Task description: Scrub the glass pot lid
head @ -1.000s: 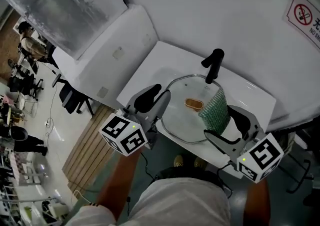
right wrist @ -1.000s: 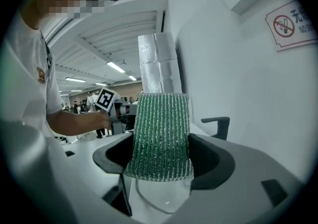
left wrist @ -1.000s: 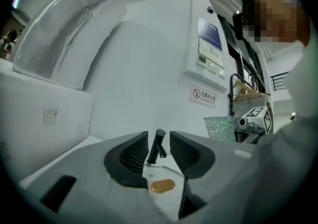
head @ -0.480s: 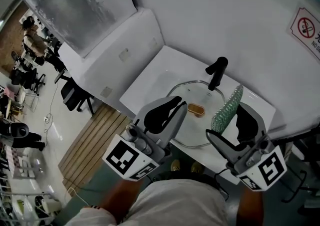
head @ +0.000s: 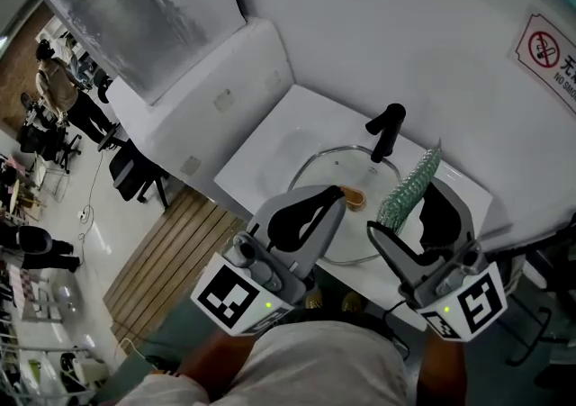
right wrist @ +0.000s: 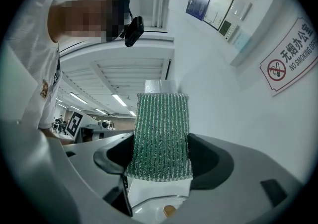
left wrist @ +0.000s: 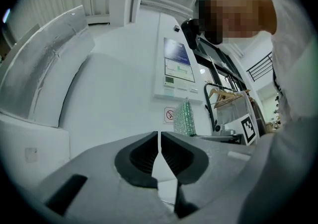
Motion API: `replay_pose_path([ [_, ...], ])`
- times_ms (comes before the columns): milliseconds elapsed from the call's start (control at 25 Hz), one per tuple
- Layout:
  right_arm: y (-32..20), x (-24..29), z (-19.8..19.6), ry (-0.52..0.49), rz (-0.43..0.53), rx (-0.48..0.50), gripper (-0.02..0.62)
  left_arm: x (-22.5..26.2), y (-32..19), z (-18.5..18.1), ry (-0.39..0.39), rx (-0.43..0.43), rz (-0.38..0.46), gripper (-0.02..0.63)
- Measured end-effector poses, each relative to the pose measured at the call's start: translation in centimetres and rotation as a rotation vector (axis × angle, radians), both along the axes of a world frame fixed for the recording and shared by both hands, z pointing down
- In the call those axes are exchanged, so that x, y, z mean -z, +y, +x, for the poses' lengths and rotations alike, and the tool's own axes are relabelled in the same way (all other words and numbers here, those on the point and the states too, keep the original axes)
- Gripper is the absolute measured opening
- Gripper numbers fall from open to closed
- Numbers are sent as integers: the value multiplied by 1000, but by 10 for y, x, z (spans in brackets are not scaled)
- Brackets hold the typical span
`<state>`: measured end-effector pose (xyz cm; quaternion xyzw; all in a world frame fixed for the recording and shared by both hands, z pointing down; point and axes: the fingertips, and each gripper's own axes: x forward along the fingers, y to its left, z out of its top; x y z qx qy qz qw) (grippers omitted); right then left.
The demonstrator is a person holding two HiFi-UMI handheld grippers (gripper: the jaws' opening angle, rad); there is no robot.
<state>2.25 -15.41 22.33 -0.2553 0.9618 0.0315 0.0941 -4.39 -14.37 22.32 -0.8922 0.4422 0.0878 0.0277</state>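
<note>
Two grippers | left gripper [left wrist: 159,141] just closed, empty | right gripper [right wrist: 159,154] pinches scouring pad [right wrist: 161,128] | glass lid [head: 328,170] half hidden

Black faucet [head: 388,130] on white sink [head: 270,139] (no-smoking sign [head: 546,51] above).

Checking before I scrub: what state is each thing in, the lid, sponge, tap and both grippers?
Lid: flat in the sink, knob up.
Sponge: upright, clamped.
Right gripper: shut on it.
Left gripper: jaws just been closing, now shut, empty.
Tap: no water seen.
</note>
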Motion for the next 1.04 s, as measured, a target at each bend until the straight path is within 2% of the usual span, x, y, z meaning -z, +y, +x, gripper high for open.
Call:
replay_pose_path([
  [1040,20,-5,9,5,-9,11,337,2,15,11,-22,-6,4,15],
])
